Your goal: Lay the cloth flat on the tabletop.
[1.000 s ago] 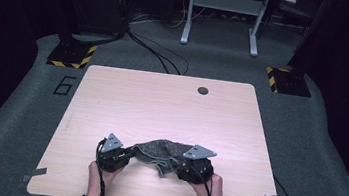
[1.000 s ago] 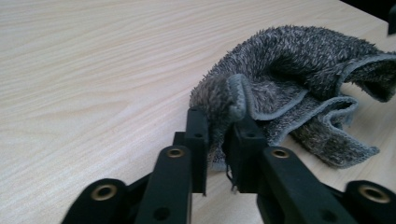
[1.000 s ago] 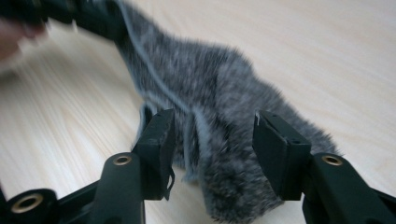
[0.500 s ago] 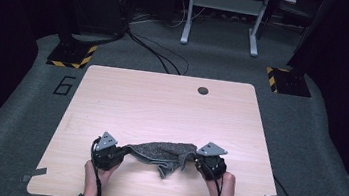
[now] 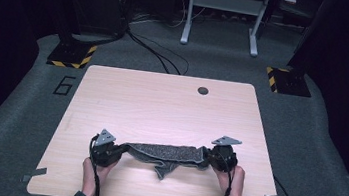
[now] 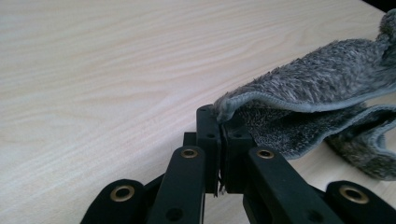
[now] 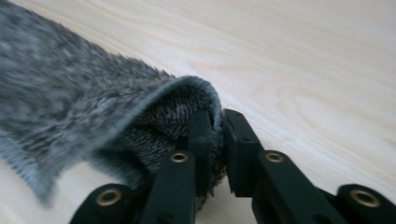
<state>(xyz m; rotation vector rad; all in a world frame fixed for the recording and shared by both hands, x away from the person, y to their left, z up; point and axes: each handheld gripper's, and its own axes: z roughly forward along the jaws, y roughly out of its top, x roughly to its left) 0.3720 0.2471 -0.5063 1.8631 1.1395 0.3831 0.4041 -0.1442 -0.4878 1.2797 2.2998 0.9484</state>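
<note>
Change since earlier frames: right gripper (image 5: 209, 156) has moved away from the left gripper (image 5: 121, 150), toward the table's right edge; the cloth (image 5: 165, 153), formerly bunched between them, is now drawn out into a long band. Right jaws have just been opening a little, with cloth between them.

Cloth: grey, fluffy, hemmed edge. Lies on the table (image 5: 162, 101) near its front edge, stretched between the two grippers; a loose fold hangs forward from its middle.

Left gripper: at the cloth's left end, held in the left hand (image 5: 94, 172). Left gripper view: jaws pressed together, pinching a corner of the cloth (image 6: 317, 88) at their tips (image 6: 219, 122).

Right gripper: at the cloth's right end, held in the right hand (image 5: 233, 182). Right gripper view: jaws nearly together, pinching a folded edge of the cloth (image 7: 93, 107) at (image 7: 215, 122).

Table: pale wood, round hole (image 5: 203, 90) near its far edge, well apart from the cloth.
</note>
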